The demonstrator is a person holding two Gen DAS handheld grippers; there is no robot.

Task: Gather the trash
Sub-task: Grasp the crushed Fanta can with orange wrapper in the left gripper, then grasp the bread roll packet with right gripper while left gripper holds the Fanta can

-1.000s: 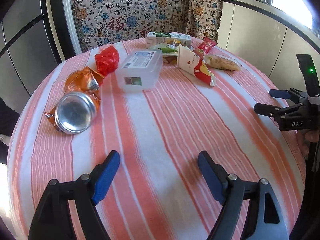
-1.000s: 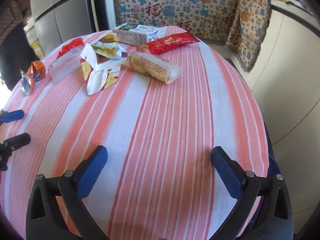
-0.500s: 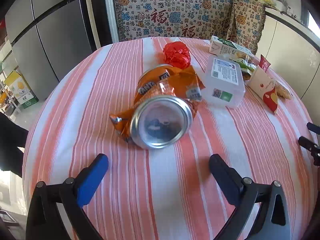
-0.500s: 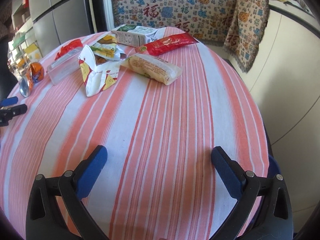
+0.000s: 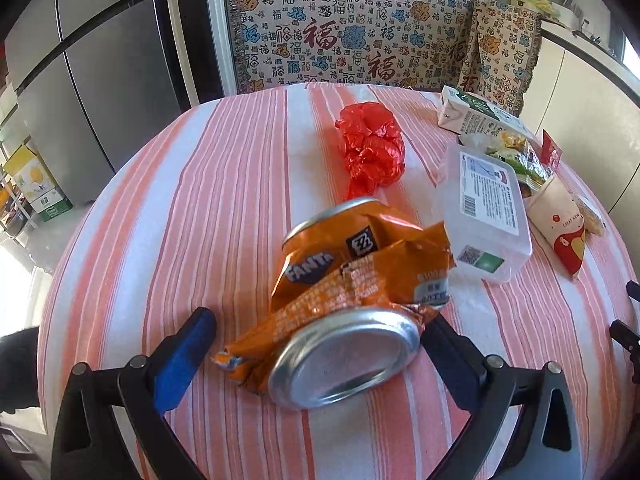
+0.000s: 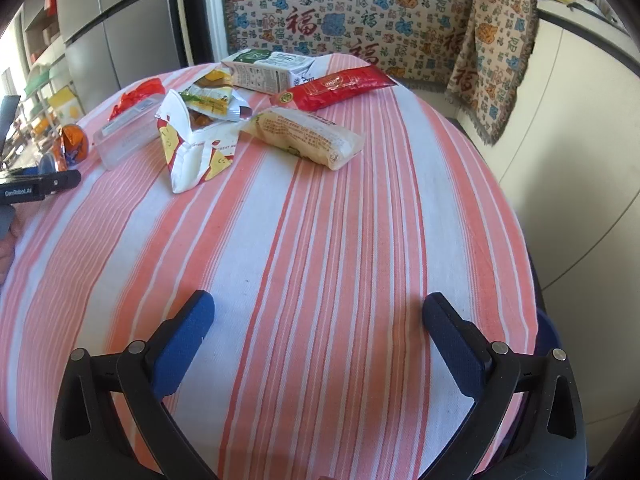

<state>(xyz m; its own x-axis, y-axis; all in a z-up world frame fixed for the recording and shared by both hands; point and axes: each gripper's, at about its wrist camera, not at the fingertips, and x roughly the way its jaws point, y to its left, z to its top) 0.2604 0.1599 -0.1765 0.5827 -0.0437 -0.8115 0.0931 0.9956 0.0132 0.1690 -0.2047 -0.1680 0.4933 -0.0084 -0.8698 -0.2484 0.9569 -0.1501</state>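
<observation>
My left gripper spreads wide around the crushed orange can, ready to pinch it; my right gripper waits wide over bare counter.

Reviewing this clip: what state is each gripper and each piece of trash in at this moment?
Left gripper: open, fingers either side of the can.
Right gripper: open, holding nothing.
Fanta can: on its side, dented, not gripped.
Orange snack wrapper: crumpled, draped over the can.
Red foil wrapper: crumpled.
Clear plastic box: lid on.
White snack bag: torn open.
Milk carton: lying flat.
</observation>
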